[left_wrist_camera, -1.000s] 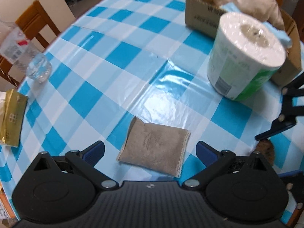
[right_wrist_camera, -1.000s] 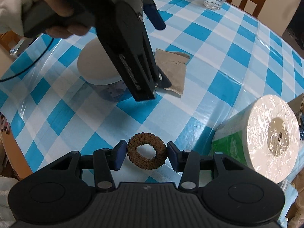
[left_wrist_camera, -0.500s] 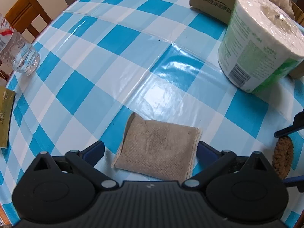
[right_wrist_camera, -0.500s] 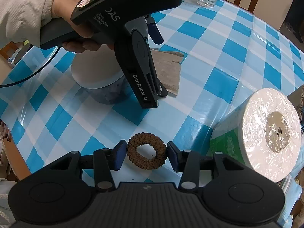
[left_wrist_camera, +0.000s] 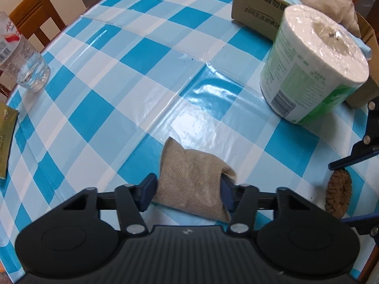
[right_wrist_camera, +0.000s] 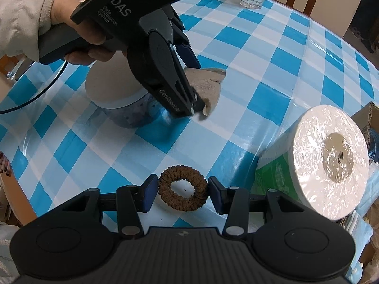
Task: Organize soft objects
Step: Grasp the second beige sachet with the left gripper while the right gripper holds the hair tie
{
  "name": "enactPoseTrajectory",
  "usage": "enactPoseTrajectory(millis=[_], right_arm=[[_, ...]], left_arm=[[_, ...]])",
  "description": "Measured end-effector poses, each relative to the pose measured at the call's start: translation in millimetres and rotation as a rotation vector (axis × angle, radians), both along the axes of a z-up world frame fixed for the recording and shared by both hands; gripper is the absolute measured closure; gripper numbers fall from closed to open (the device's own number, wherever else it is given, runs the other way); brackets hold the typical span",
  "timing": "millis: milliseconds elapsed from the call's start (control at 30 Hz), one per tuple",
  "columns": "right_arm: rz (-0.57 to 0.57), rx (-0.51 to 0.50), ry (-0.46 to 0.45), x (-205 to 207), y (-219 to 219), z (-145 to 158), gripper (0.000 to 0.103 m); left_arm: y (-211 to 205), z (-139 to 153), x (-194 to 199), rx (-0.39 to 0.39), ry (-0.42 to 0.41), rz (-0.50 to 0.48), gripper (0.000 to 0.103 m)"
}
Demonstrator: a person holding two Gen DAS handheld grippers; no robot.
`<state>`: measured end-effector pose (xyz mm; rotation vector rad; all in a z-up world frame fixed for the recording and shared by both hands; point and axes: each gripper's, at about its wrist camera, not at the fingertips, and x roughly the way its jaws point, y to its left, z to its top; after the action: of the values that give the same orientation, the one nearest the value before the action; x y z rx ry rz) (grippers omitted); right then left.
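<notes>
My left fingers point(left_wrist_camera: 188, 190) are clamped on the brown pouch point(left_wrist_camera: 193, 183), which bulges between them with one edge on the worktop point(left_wrist_camera: 146, 75); its long axis runs away from me, the far corner pointing ahead. My right fingers point(right_wrist_camera: 181, 195) stand apart, bracketing the brown ring point(right_wrist_camera: 182, 191) lying flat between them, barely touching. Both grasps are underway, I judge. Next: close on the ring, lift both, and carry them to the cardboard box point(left_wrist_camera: 255, 11) ahead to my right.
</notes>
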<state>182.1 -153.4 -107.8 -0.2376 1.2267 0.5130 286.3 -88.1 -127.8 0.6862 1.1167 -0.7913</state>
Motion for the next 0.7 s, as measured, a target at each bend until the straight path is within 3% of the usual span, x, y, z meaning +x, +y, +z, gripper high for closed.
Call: enactPoseTrajectory(millis=[300,700], right_arm=[[-0.017,-0.006,-0.01,-4.6,-3.8,2.2,0.051],[-0.037,-0.005,-0.02,-11.0,-7.7,7.8,0.051]], left_arm=[[0.9,10.0,-1.5,-0.036,0.002,0.028,0.065],[2.7,44.5,-19.4,-0.106,-0.026,0.033,0.065]])
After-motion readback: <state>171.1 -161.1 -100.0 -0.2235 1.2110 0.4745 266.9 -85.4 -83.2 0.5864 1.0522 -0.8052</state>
